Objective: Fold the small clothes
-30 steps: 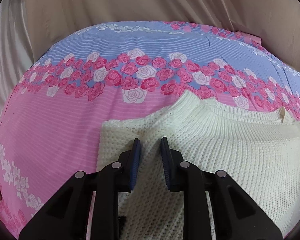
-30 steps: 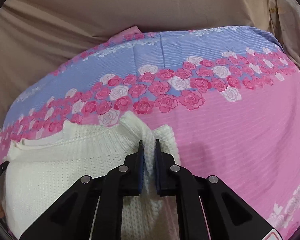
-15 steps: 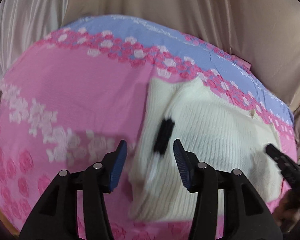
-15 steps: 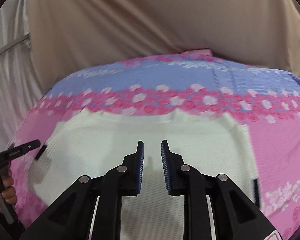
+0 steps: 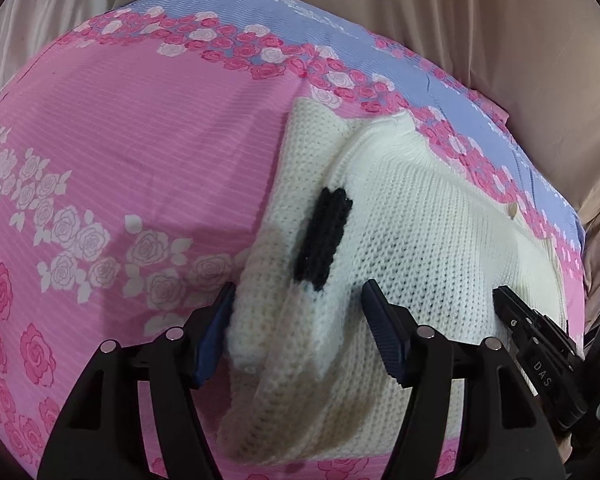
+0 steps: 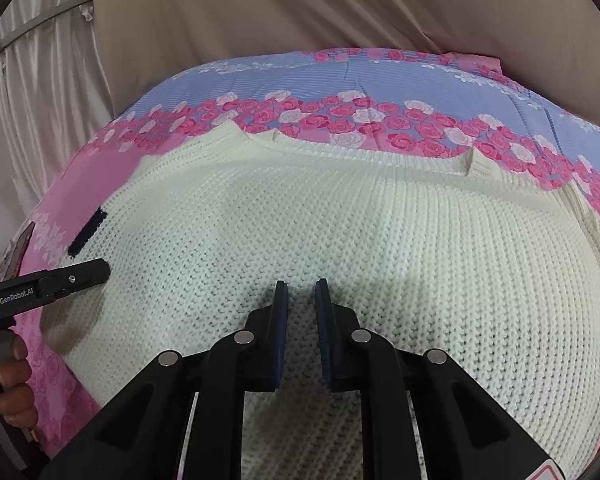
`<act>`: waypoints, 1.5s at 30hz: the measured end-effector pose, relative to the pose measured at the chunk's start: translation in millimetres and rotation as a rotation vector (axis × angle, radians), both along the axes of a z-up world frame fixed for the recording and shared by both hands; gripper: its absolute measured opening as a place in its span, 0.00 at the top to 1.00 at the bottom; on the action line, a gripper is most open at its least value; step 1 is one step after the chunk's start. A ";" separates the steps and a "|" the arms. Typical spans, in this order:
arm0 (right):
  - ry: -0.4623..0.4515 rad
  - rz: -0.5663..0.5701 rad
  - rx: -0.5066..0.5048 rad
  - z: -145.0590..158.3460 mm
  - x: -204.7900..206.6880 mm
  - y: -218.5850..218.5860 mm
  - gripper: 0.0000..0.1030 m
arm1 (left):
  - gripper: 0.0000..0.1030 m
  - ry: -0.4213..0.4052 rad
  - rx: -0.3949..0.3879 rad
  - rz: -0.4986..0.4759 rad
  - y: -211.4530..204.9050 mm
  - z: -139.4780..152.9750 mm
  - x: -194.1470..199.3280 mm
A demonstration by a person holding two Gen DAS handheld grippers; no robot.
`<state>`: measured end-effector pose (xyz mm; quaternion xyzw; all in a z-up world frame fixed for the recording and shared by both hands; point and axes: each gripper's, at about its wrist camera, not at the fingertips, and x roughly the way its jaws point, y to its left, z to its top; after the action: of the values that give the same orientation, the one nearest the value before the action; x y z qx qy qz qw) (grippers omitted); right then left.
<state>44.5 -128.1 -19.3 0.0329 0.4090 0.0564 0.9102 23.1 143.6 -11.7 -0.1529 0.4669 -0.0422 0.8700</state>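
Within the second, both tools had let go of the cream sweater (image 6: 380,240), the left tool (image 5: 300,332) spread wide around its folded sleeve, the right tool (image 6: 300,304) slightly parted, leaving it lying on the rose-print bed (image 5: 120,140), so that fold looked finished.

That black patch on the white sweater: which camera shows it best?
The left wrist view. There the black patch sits large and near the middle, its knit visible on the white sweater. The right wrist view shows it only as a thin dark sliver at the sweater's left edge.
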 end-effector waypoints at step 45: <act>-0.015 -0.468 0.122 13.8 -20.2 -206.0 0.44 | 0.35 -0.190 0.029 -0.042 -37.3 59.5 31.7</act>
<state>24.3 -334.2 -5.5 0.1810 0.3791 -0.1313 0.8979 54.8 106.4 47.8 -0.1258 0.3859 -0.0680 0.9114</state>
